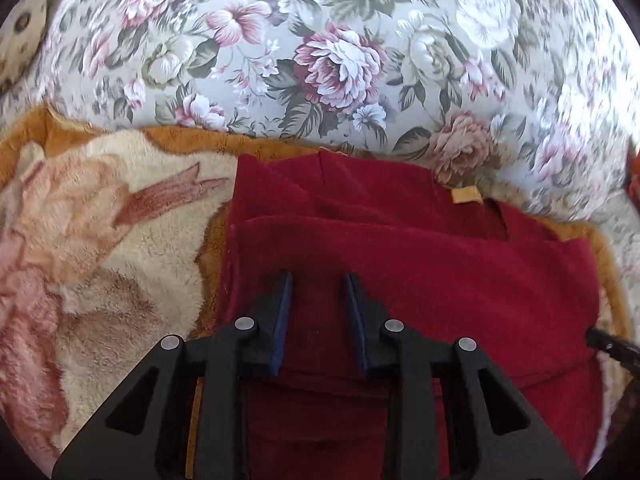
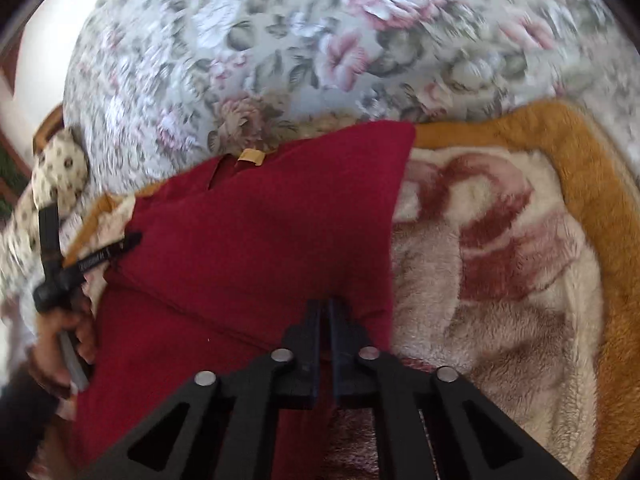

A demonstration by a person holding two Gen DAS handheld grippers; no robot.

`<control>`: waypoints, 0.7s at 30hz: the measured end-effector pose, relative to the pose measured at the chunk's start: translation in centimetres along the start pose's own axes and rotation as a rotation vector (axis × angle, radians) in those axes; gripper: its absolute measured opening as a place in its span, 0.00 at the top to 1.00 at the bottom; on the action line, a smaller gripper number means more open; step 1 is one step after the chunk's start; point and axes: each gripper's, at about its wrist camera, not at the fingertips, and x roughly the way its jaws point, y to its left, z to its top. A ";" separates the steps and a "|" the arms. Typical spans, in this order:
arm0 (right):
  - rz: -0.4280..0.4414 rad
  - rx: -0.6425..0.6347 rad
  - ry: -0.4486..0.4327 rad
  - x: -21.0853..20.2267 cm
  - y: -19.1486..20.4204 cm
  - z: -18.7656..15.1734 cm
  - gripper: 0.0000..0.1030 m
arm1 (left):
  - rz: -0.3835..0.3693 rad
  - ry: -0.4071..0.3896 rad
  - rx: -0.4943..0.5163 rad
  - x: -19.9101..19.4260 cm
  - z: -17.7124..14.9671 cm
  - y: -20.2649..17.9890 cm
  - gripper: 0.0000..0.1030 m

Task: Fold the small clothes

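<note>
Right wrist view: my right gripper (image 2: pixel 325 308) has its jaws pressed together, looks clamped on the near right edge of the red garment (image 2: pixel 256 240). The garment lies part-folded on the fleece blanket (image 2: pixel 500 280), long axis running left-right, tan label (image 2: pixel 250 156) at the far edge. My left gripper (image 1: pixel 318 284) hovers over the near-left part, jaws apart, holding nothing. I'd say the right is better placed to carry the fold. Floral cushion (image 1: pixel 320 40) borders the far side; nothing blocks.

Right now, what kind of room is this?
Probably a bedroom or living room at home: a floral cushion sits behind a fluffy blanket, where a red garment is being folded.
</note>
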 end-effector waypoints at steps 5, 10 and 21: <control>0.011 0.003 -0.152 -2.8 1.0 2.4 0.96 | -0.033 -0.030 -0.030 -0.4 -0.1 0.4 0.75; -0.046 -0.057 -0.107 1.1 1.6 4.3 0.99 | 0.019 -0.036 0.013 -0.1 -0.2 -0.5 0.74; -0.024 0.094 -0.268 0.3 -0.4 6.0 0.97 | 0.000 -0.044 -0.003 0.0 -0.4 -0.1 0.74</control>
